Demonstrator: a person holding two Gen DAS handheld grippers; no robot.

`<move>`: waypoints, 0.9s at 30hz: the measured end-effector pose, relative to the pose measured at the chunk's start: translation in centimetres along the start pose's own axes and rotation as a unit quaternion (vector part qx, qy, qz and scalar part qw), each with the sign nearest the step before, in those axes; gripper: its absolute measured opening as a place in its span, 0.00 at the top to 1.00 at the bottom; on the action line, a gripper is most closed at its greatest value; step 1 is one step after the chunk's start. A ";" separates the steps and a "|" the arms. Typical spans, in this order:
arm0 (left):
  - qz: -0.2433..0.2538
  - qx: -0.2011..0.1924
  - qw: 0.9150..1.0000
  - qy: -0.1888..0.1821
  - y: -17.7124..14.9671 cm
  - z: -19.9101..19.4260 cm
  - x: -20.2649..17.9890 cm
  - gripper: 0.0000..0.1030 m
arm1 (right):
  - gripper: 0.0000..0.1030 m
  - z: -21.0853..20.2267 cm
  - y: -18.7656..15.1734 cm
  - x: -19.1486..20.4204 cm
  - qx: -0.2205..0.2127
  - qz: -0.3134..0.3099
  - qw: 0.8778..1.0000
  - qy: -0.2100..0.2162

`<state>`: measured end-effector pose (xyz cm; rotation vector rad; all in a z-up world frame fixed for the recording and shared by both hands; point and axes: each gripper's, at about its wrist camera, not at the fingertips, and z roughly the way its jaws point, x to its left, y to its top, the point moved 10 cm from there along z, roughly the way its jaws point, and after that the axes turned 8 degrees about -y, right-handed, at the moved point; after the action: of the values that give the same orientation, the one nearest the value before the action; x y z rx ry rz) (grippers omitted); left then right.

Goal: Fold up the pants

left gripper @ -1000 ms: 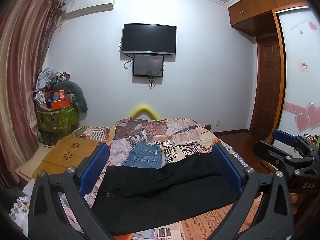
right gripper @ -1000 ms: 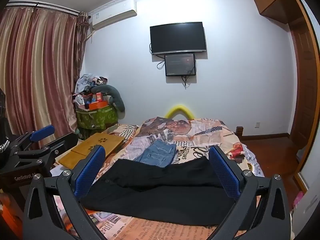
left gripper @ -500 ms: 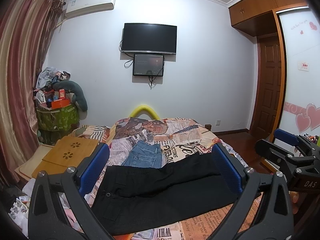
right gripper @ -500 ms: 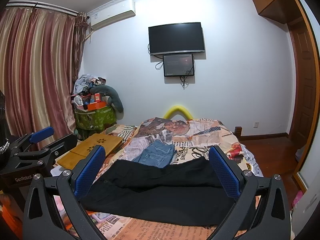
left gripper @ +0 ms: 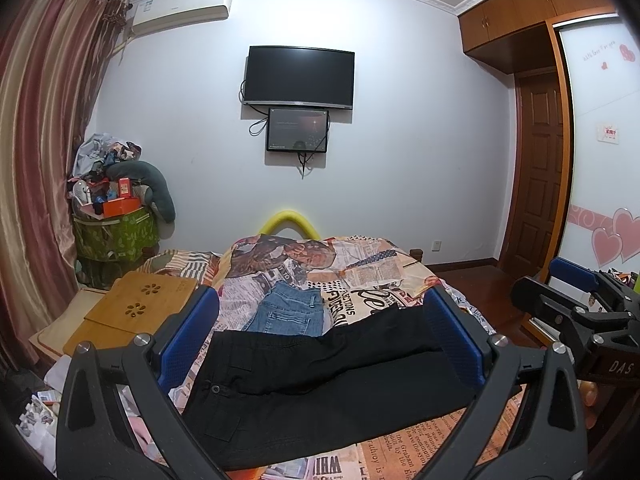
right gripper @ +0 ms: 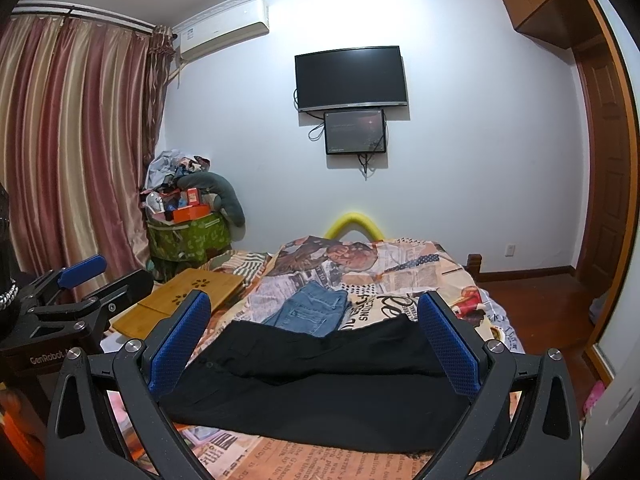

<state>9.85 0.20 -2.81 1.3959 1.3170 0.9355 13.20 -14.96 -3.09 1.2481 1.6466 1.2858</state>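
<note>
Black pants (left gripper: 320,384) lie flat across the near part of the bed, waist to the left, one leg laid over the other; they also show in the right wrist view (right gripper: 320,384). My left gripper (left gripper: 320,320) is open and empty, held above and short of the pants. My right gripper (right gripper: 314,320) is open and empty too, at a like height. The right gripper shows at the right edge of the left wrist view (left gripper: 580,312), and the left gripper at the left edge of the right wrist view (right gripper: 76,300).
Folded blue jeans (left gripper: 288,312) lie on the bed (left gripper: 360,264) beyond the black pants. A wooden lap table (left gripper: 136,308) sits off the bed's left side. A green bin piled with clutter (left gripper: 116,232) stands by the curtain. A wooden door (left gripper: 536,176) is right.
Both views have shifted only slightly; the grippers stay open and the pants have not moved.
</note>
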 end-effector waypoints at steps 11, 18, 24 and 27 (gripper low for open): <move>-0.004 -0.001 1.000 -0.001 0.1 0.1 -0.1 0.00 | 0.00 0.1 0.6 -0.7 -0.002 -0.002 1.000 -0.002; -0.006 0.001 1.000 -0.003 0.3 0.1 -0.2 0.00 | 0.00 0.1 0.5 -0.7 -0.003 -0.001 1.000 -0.002; -0.007 0.000 1.000 -0.002 0.3 0.2 -0.2 0.00 | 0.00 0.0 0.4 -0.5 -0.004 -0.002 1.000 -0.003; -0.009 0.000 1.000 -0.001 0.3 0.2 -0.1 0.00 | 0.00 0.0 0.4 -0.5 -0.003 -0.002 1.000 -0.002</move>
<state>10.11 0.09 -2.60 1.3814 1.3259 0.9224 13.47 -15.42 -2.76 1.2426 1.6390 1.2843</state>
